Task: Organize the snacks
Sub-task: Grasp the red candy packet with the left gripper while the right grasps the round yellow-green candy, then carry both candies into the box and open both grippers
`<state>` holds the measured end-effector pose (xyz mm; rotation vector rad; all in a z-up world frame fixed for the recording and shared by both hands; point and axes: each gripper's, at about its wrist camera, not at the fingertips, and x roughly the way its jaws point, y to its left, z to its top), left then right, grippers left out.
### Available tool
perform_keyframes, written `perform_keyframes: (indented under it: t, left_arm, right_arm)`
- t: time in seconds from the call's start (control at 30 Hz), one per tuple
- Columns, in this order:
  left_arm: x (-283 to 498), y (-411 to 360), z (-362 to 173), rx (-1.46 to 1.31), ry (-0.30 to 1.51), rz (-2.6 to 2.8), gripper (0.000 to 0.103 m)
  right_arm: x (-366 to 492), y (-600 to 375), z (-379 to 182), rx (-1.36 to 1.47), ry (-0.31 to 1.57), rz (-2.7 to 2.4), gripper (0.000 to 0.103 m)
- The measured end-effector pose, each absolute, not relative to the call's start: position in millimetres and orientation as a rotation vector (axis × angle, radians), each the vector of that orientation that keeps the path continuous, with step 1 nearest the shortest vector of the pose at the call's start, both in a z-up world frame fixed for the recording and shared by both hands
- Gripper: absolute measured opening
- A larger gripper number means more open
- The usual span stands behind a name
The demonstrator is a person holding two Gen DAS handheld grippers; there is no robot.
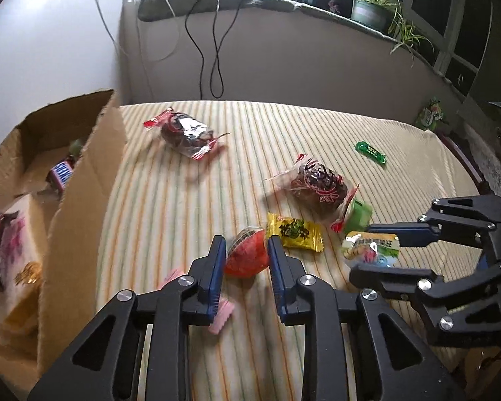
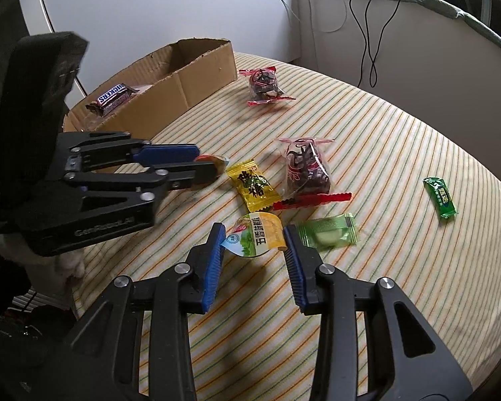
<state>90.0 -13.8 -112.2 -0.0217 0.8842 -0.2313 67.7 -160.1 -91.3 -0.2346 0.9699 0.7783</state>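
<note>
My left gripper [image 1: 246, 254] is closed around a red round snack cup [image 1: 247, 255], its blue pads touching both sides; it also shows in the right wrist view [image 2: 202, 163]. My right gripper [image 2: 254, 239] is open, its fingers on either side of a small sealed cup with a yellow-green lid [image 2: 259, 234], apart from it; the cup also shows in the left wrist view [image 1: 372, 247]. A yellow candy [image 2: 254, 185], a light green packet [image 2: 327, 232], two clear packs of dark dates [image 2: 305, 170] [image 2: 264, 85] and a green bar [image 2: 441, 197] lie on the striped cloth.
An open cardboard box [image 1: 80, 193] stands at the left with Snickers bars [image 2: 113, 98] and other packets inside. A pink wrapper [image 1: 222, 314] lies under my left fingers. The striped table [image 2: 384, 267] ends near the wall, where cables hang and a plant [image 1: 370, 10] stands.
</note>
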Motion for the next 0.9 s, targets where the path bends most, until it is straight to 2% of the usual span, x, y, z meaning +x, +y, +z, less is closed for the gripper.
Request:
perform_keyframes:
  t: [0.4, 0.9]
  left_arm:
    - [90.9, -8.7, -112.8, -0.044, 0.891, -0.234, 0.02]
    - [63.1, 28.9, -59.6, -0.096, 0.749, -0.191, 0.02]
  right_arm:
    - [65.6, -164.0, -91.6, -0.214, 0.968, 0.768, 0.037]
    - [76.1, -143.6, -53.2, -0.225, 0.878, 0.797, 0.037]
